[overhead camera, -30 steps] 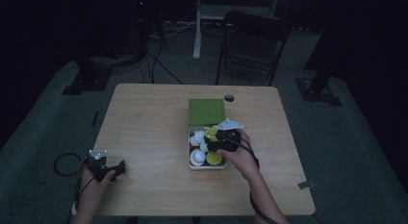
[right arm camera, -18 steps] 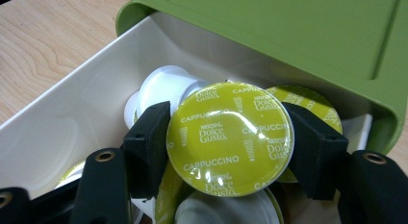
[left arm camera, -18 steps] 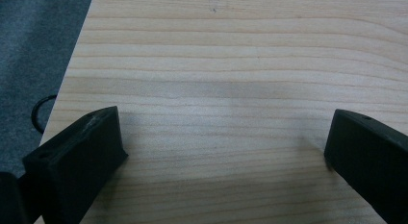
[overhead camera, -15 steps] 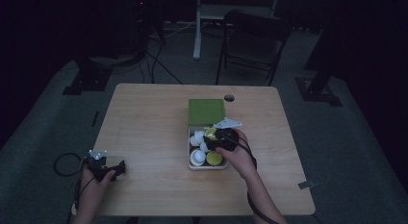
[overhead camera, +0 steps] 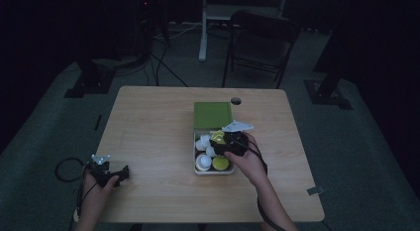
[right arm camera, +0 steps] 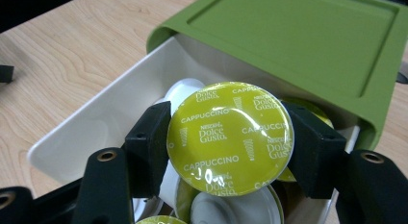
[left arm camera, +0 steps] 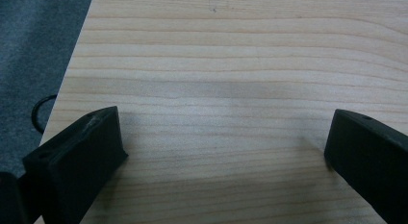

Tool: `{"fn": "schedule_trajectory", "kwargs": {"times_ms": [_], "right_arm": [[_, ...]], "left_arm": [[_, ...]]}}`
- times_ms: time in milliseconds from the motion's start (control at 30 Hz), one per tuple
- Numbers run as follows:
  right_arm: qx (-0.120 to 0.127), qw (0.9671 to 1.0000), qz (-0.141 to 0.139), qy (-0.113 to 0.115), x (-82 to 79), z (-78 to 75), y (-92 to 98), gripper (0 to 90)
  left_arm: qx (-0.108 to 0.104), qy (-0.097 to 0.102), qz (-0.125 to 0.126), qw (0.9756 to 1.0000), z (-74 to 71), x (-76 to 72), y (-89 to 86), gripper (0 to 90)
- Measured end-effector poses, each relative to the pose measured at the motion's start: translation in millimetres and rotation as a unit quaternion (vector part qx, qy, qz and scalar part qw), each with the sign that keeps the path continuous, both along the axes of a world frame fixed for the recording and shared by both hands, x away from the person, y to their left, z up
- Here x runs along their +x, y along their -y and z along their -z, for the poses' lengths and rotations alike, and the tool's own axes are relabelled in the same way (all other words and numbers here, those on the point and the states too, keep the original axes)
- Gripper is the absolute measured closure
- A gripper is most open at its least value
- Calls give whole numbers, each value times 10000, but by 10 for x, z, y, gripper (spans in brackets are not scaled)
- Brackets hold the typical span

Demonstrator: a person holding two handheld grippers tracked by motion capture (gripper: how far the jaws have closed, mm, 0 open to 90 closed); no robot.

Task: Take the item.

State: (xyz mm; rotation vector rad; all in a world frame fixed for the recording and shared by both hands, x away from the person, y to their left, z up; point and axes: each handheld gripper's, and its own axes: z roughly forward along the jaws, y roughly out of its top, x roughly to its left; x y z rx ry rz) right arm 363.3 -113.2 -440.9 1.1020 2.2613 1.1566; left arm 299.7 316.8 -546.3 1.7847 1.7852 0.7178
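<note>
we see the yellow-green cappuccino capsule (right arm camera: 230,137) foil face up, tilted, clamped above the white tray (right arm camera: 86,132).

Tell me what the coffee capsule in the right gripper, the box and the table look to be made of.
Coffee capsule: glossy yellow-green foil lid, judging by the bright glare and printed lettering; its body is hidden.
Box: likely plastic, smooth matte white tray under a moulded green lid.
Table: pale wood or wood-look laminate, with visible grain lines and a dull sheen.
</note>
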Motion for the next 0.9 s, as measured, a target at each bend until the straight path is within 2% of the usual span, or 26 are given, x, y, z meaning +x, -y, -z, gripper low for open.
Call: {"fn": "schedule_trajectory", "kwargs": {"times_ms": [300, 567, 600, 900], "right_arm": [[79, 9999, -17, 108, -45, -103, 61, 382], [145, 9996, 123, 201, -74, -205, 167, 382], [159, 9994, 169, 243, -80, -241, 229, 383], [191, 9986, 382, 297, -100, -290, 421, 383]], "left_arm": [[-5, 6, -5, 10000, 0, 0, 1, 2], [-9, 12, -10, 10000, 1, 1, 2, 2], [-9, 12, -12, 10000, 1, 1, 2, 2], [-9, 6, -10, 10000, 0, 1, 2, 2]]}}
